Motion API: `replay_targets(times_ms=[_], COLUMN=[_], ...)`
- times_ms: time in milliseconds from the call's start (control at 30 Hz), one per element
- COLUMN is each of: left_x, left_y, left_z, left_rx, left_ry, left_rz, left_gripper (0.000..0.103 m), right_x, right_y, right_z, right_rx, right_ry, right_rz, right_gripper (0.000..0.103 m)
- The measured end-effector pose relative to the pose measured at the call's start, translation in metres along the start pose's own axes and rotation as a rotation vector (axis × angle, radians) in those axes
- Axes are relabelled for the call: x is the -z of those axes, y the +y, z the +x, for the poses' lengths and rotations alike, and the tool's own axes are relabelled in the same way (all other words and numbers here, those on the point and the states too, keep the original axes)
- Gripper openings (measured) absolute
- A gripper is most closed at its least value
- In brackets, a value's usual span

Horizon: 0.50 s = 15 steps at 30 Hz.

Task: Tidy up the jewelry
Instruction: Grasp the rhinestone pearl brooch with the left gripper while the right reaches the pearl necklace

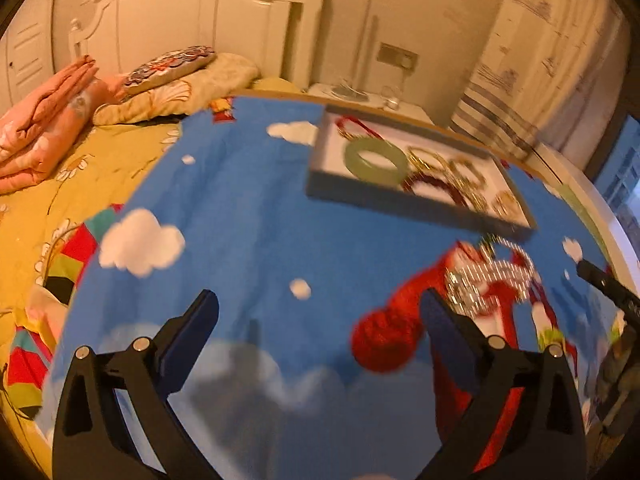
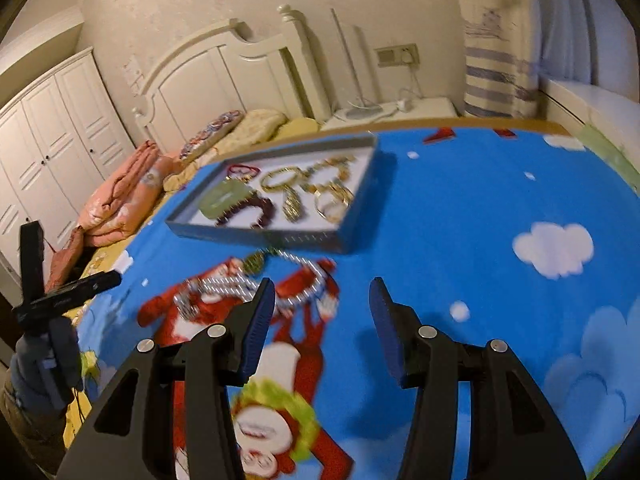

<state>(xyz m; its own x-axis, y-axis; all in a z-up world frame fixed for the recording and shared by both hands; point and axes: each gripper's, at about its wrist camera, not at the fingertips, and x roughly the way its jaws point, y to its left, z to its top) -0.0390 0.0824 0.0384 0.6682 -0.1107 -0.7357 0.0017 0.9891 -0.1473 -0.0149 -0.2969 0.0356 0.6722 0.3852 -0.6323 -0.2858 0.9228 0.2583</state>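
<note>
A grey tray (image 1: 416, 202) (image 2: 256, 234) with a white floor lies on the blue cartoon cloth. It holds a green jade bangle (image 1: 374, 160) (image 2: 222, 198), a dark red bead bracelet (image 1: 436, 186) (image 2: 250, 212) and several gold bangles (image 1: 464, 170) (image 2: 280, 178). A silver pearl necklace (image 1: 490, 276) (image 2: 248, 284) lies loose on the cloth in front of the tray. My left gripper (image 1: 320, 304) is open and empty, the necklace just beyond its right finger. My right gripper (image 2: 322, 292) is open and empty, the necklace at its left finger.
The cloth covers a table (image 2: 480, 200) beside a bed with a yellow quilt (image 1: 60, 184), a folded pink blanket (image 1: 48, 120) and pillows. A white nightstand (image 2: 400, 110) and a curtain (image 2: 500, 40) stand behind. The other hand's gripper shows at the view edges (image 1: 612, 288) (image 2: 60, 300).
</note>
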Motion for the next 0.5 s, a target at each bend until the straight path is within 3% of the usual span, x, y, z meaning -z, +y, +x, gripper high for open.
replay_targets(times_ms=[167,233,367,500], left_x=[0.024,0.026,0.028,0.027], left_y=[-0.014,-0.022,-0.033,-0.047], left_z=[0.016,0.025,0.021,0.018], left_rx=[0.029,0.002,0.015,0.117], left_ry=[0.041,0.074,0.050,0.066], left_rz=[0.023,0.053,0.111,0.126], left_gripper=[0.100,0.100,0.100,0.100], right_x=[0.010,0.010,0.011,0.009], right_y=[0.023,0.033,0.039,0.032], right_z=[0.006,0.008,0.022,0.029], right_rx=[0.013,-0.004,-0.009,-0.007], right_ry=[0.036,0.035,0.049,0.064], right_rz=[-0.119,-0.158,-0.154,-0.109], right_gripper=[0.049,0.049,0.049,0.049])
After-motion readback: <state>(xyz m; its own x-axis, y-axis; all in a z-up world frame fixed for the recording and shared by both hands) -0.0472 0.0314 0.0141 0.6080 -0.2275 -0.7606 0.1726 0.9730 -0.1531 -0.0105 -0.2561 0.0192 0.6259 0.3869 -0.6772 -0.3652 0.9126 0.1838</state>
